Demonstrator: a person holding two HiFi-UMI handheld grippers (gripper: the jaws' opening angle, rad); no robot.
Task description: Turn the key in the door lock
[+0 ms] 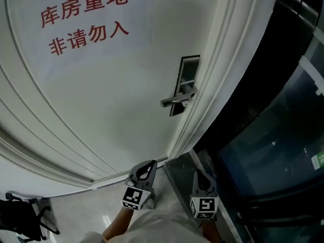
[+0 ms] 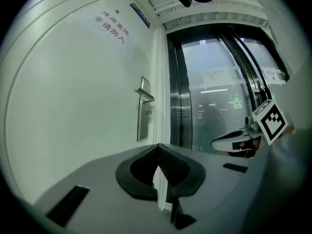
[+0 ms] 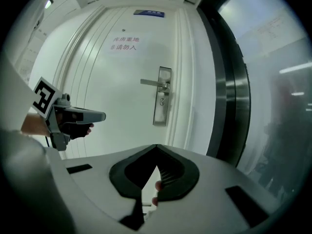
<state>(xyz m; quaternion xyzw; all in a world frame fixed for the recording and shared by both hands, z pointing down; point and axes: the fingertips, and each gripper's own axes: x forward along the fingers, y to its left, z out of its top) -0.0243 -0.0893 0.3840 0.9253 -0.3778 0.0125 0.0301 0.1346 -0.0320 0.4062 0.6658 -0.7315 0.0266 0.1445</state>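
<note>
A white door (image 1: 101,95) carries a steel lock plate (image 1: 188,82) with a lever handle (image 1: 177,100). Both gripper views also show the plate (image 2: 143,116) (image 3: 162,104). Under the handle sits a small keyhole fitting (image 3: 161,101); a key is too small to make out. My left gripper (image 1: 150,162) and right gripper (image 1: 197,173) are low in the head view, well short of the door, pointing toward it. The left gripper (image 2: 157,147) has its jaws together with nothing in them. The right gripper (image 3: 156,147) is shut and empty too. Each appears in the other's view as a closed beak.
Red lettering (image 1: 83,22) is printed high on the door, with a blue sign (image 3: 148,13) above it. A dark glass partition (image 1: 273,135) with a metal frame (image 2: 176,96) stands right of the door. An office chair (image 1: 20,216) is at the lower left.
</note>
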